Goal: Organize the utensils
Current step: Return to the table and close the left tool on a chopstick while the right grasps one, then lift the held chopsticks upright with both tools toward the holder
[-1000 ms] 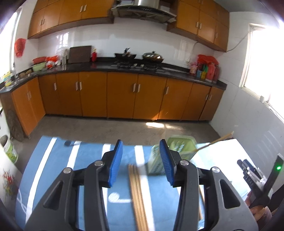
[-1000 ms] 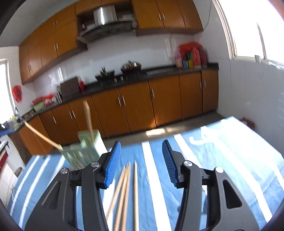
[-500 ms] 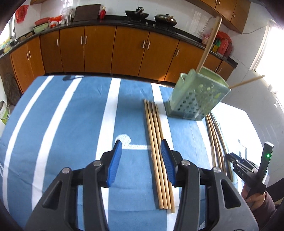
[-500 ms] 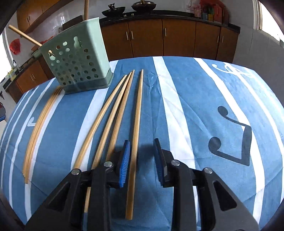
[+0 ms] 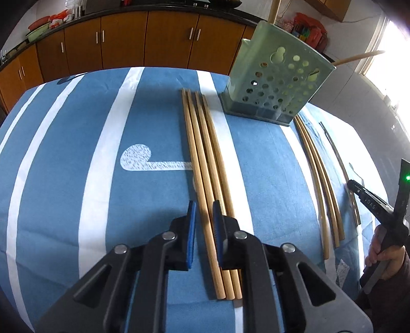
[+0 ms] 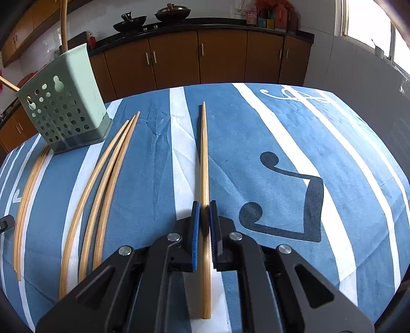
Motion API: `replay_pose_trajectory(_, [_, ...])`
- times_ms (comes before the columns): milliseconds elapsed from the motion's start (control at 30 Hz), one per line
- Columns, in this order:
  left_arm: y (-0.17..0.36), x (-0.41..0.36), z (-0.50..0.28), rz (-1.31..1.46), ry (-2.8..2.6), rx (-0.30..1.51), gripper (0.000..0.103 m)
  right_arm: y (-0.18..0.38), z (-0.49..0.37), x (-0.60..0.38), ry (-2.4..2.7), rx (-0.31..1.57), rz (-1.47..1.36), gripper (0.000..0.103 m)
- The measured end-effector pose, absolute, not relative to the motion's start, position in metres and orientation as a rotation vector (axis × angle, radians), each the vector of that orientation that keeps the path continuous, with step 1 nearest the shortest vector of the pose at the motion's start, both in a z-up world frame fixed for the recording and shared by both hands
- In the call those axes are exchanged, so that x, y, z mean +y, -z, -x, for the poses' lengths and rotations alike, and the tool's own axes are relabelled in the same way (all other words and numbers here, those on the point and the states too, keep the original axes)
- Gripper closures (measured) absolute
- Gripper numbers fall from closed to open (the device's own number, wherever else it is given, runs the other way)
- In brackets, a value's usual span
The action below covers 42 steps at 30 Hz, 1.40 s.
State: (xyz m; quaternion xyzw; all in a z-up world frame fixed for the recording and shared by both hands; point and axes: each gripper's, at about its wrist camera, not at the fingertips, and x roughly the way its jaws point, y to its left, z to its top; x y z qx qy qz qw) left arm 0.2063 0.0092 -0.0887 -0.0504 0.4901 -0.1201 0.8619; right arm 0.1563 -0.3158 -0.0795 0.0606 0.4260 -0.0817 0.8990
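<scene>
Left gripper (image 5: 204,208): matte black frame, angular arms with triangular cut-outs. Blue ribbed pads (image 5: 191,231) line the inner faces of both fingers. Four round silver screws across the linkage, two inner, two outer.

Right gripper (image 6: 203,209): same build, black body, blue ribbed pads (image 6: 196,237), four silver screws.

Left view, 3 to 4 o'clock: right hand (image 5: 383,253), bare skin, dark sleeve at the wrist, around a black handle with white lettering, too small to read. A green light glows on a black upright tab.

The right gripper (image 6: 202,212) is hiding part of a chopstick (image 6: 204,153); the holder's (image 5: 276,76) upright chopstick (image 5: 274,10) is running past the top edge.
</scene>
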Motion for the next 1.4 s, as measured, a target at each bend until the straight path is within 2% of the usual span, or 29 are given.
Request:
replay_pose_trajectory(267, [0.091, 0.009, -0.213, 0.071, 0.194, 1.015, 0.090, 0.080, -0.156, -0.315, 0.162, 0.877, -0.114, 0.095])
replay_pose_trajectory(300, [0.093, 0.009, -0.215, 0.066, 0.174, 1.022, 0.095, 0.080, -0.156, -0.315, 0.163, 0.876, -0.111, 0.095])
replay_pose_trajectory(533, [0.092, 0.011, -0.216, 0.046, 0.143, 1.000, 0.095, 0.080, -0.155, -0.310, 0.144, 0.872, -0.098, 0.095])
replay_pose_trajectory(800, [0.091, 0.059, -0.234, 0.147, 0.051, 0.989, 0.095, 0.081, -0.159, -0.307, 0.104, 0.864, -0.089, 0.095])
replay_pose_trajectory(1200, [0.095, 0.060, -0.217, 0.131, 0.099, 0.899, 0.093, 0.082, -0.159, -0.310, 0.105, 0.863, -0.114, 0.095])
replay_pose_trajectory(1400, [0.096, 0.059, -0.215, 0.123, 0.118, 0.889, 0.086, 0.082, -0.158, -0.310, 0.109, 0.864, -0.112, 0.094])
